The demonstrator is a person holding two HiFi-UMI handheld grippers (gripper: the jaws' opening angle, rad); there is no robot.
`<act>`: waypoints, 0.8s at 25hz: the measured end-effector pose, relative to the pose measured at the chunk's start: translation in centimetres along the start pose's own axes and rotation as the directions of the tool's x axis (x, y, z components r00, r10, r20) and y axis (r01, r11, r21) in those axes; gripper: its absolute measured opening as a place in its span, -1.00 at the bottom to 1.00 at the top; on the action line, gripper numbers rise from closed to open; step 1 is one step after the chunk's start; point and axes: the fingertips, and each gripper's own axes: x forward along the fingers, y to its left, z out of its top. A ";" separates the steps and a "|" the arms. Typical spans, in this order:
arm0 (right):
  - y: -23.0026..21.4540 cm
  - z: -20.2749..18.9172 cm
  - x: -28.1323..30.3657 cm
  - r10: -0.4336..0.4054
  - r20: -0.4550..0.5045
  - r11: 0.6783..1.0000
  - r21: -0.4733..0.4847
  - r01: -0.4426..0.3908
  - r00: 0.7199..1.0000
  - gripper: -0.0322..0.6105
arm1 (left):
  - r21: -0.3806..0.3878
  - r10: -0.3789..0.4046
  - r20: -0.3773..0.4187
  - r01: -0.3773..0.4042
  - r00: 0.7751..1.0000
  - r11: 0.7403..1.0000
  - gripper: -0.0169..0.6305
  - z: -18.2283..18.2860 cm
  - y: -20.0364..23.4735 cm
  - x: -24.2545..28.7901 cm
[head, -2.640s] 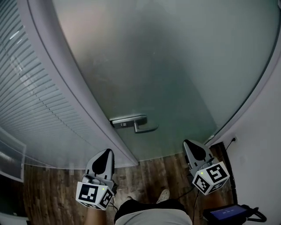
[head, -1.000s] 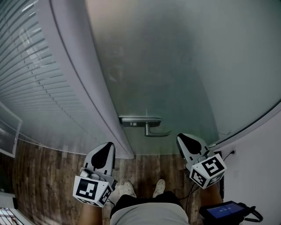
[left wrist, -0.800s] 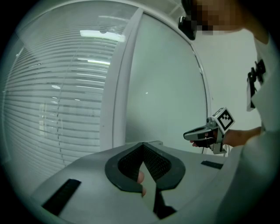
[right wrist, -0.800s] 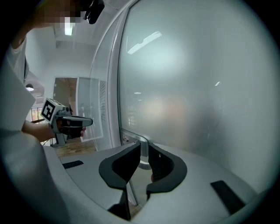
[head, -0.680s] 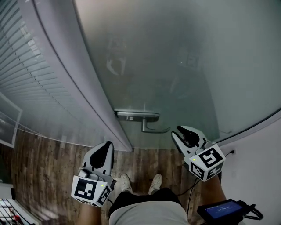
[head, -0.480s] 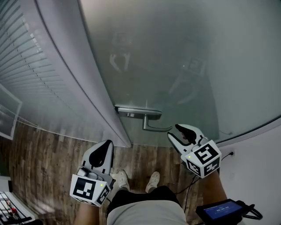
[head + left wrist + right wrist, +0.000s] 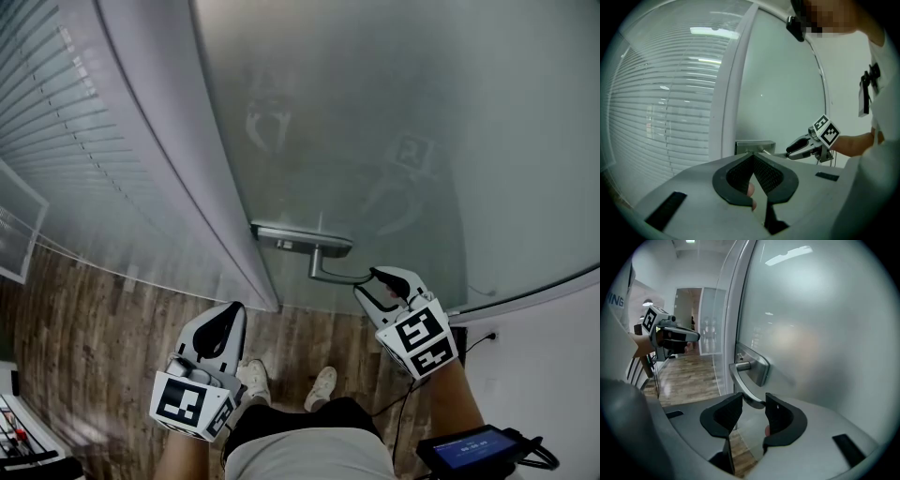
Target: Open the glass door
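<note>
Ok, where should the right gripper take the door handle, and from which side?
Take the handle at its free end, farthest from the pivot on the plate, coming from the room side. It curves clear of the glass there, and the right gripper, jaws opening, straddles that end.

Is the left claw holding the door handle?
No, the left claw is shut with nothing in it, and it hangs apart from the door handle, lower and off to its left.

Frosted grey-green glass door (image 7: 375, 112), silver handle (image 7: 317, 262), brown wood-grain floor (image 7: 112, 319), white slatted blinds (image 7: 56, 122)
</note>
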 end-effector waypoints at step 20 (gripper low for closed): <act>0.3 -1.7 3.0 0.026 0.040 0.983 0.183 -0.033 0.999 -0.42 | -0.019 -0.030 0.041 0.030 0.999 0.999 -0.95 0.8 -0.4 0.3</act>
